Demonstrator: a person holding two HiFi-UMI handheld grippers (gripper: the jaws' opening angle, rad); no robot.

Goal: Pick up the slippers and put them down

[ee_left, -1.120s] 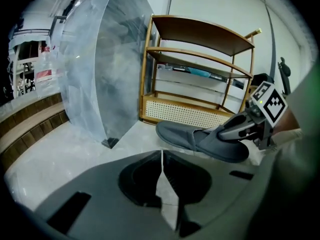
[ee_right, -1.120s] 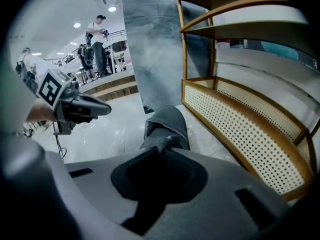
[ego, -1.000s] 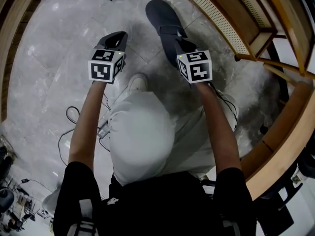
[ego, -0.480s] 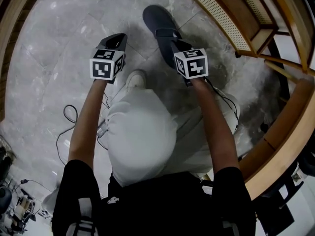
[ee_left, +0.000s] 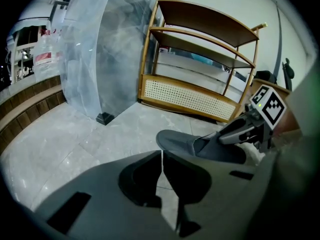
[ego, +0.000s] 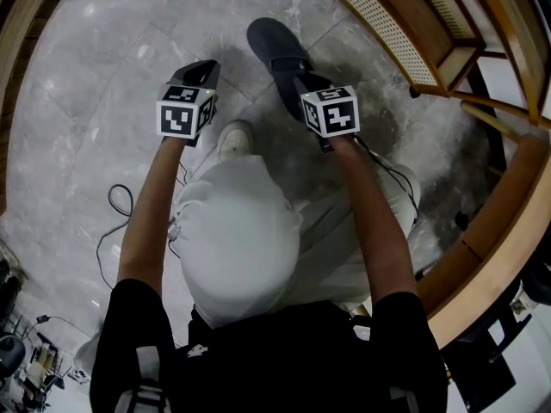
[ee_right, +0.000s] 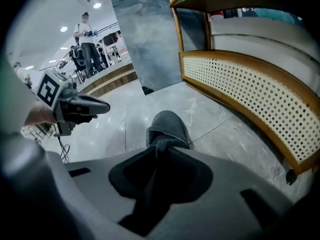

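Starting nearest you, check the left gripper [ee_left: 161,156]: its jaws are pressed together with nothing between them (only a hairline seam shows). It hangs above the grey marble floor [ego: 95,76], just ahead of your white shoe [ego: 237,140]. Next, check the right gripper [ee_right: 159,149]: its jaws have just been opening, and the dark grey slipper [ego: 274,46] has the rear edge of its upper pinched between the tips. The slipper sits sole down at floor level, toe pointing away from you, to the right of the left gripper and apart from it. Beyond the slipper stands the wooden shelf unit [ego: 387,33] with its perforated lower panel.
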